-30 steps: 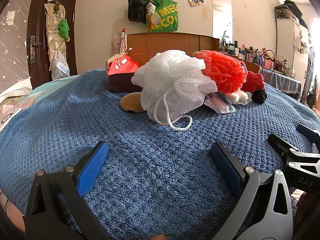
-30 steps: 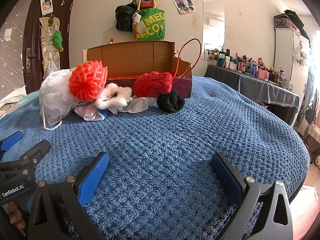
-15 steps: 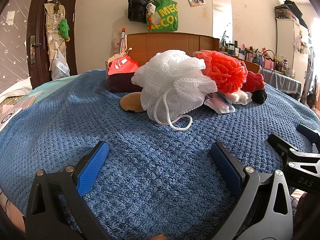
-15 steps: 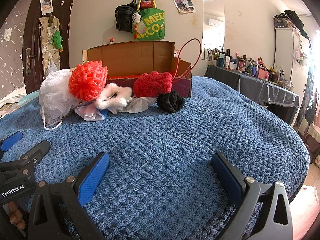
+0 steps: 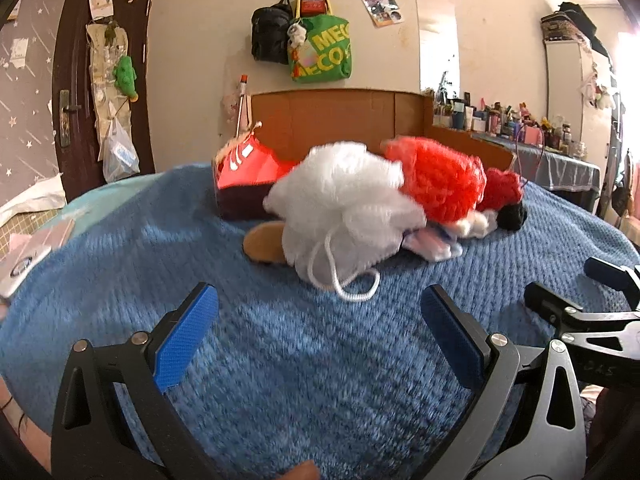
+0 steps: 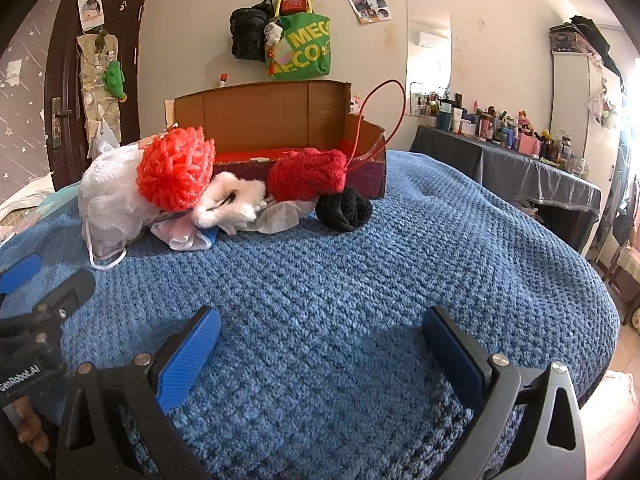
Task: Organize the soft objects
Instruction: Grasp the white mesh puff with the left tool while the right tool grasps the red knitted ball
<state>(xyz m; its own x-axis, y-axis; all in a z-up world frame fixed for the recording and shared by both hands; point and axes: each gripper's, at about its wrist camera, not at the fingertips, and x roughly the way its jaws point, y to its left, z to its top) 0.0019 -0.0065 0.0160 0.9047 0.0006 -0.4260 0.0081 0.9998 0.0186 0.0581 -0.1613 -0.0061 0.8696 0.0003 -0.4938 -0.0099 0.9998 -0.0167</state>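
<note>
A heap of soft things lies on the blue knitted blanket (image 6: 400, 264): a white mesh pouf (image 5: 344, 208) with a cord loop, an orange-red pouf (image 6: 176, 168), a dark red knitted ball (image 6: 308, 174), a black knitted ball (image 6: 344, 210), a white fluffy piece (image 6: 232, 200) and pale cloths (image 6: 276, 216). Behind them stands an open cardboard box (image 6: 280, 112) with a red interior. My left gripper (image 5: 318, 344) is open, short of the white pouf. My right gripper (image 6: 320, 356) is open and empty, well in front of the heap.
A round tan pad (image 5: 262, 242) lies left of the white pouf. Bags hang on the wall (image 6: 298, 48) behind the box. A dark door (image 5: 80, 88) stands at left. At right, a cluttered table (image 6: 520, 148) edges the bed; the blanket falls away there.
The left gripper has moved, its view now blurred and the heap shifted slightly lower and rightward. The right gripper has stayed in place. Both stay open.
</note>
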